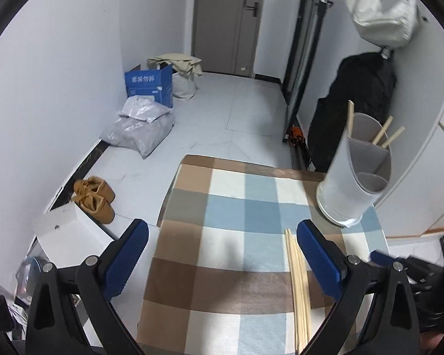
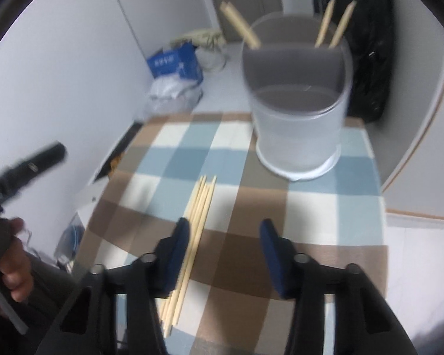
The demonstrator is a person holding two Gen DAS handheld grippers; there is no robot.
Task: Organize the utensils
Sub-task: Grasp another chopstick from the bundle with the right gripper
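A checked cloth in brown, blue and cream covers the surface [image 2: 325,207] in a small white-walled room with a grey door at the upper centre. Nearest, at the bottom of each view, both tools are empty: the left hand-held gripper [image 1: 222,254] is spread wide, the right hand-held gripper [image 2: 225,254] also spread, just right of the loose chopsticks [image 2: 192,236] lying bundled on the cloth. Farther back, upper right, stands the divided holder [image 2: 299,124]; its rear compartments hold about 4 chopsticks, the front one looks empty. I would judge the sorting partly done, with the bundle left to move.
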